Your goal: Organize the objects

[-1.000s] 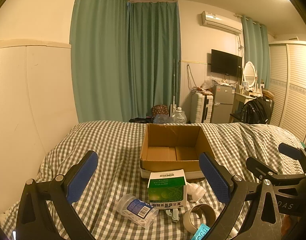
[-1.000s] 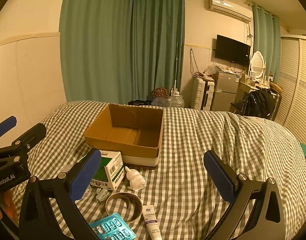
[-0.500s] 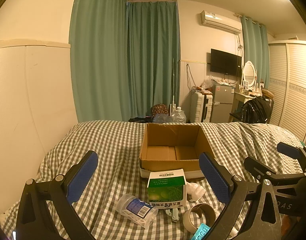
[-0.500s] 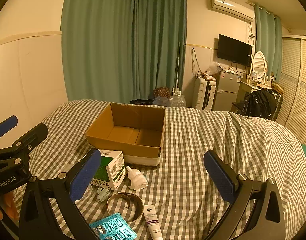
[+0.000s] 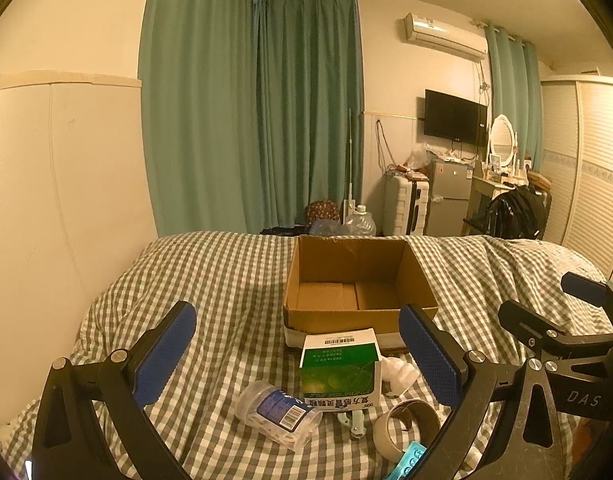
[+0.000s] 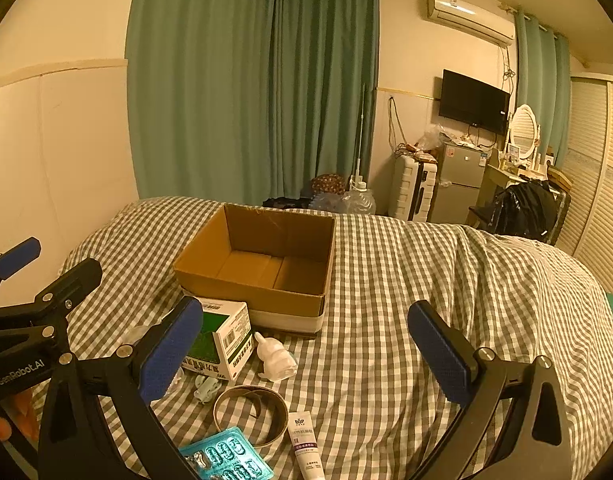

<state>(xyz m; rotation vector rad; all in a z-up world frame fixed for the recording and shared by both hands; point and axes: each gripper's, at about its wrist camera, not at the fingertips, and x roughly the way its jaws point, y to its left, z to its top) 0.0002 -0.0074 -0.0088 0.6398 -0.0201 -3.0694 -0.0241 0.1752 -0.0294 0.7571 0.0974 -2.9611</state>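
Crowding the cardboard box (image 6: 262,268): medicine carton (image 6: 218,338), tape ring (image 6: 250,414).

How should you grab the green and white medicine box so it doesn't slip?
Probably from above, closing the open left gripper across the two broad flat faces of the green and white medicine box. It stands upright on the soft checked bedspread, its top free, and flat parallel sides give the pads an even seat.

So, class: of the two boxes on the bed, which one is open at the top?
The brown cardboard box: its top gapes open, empty inside. The green-and-white medicine box before it is closed.
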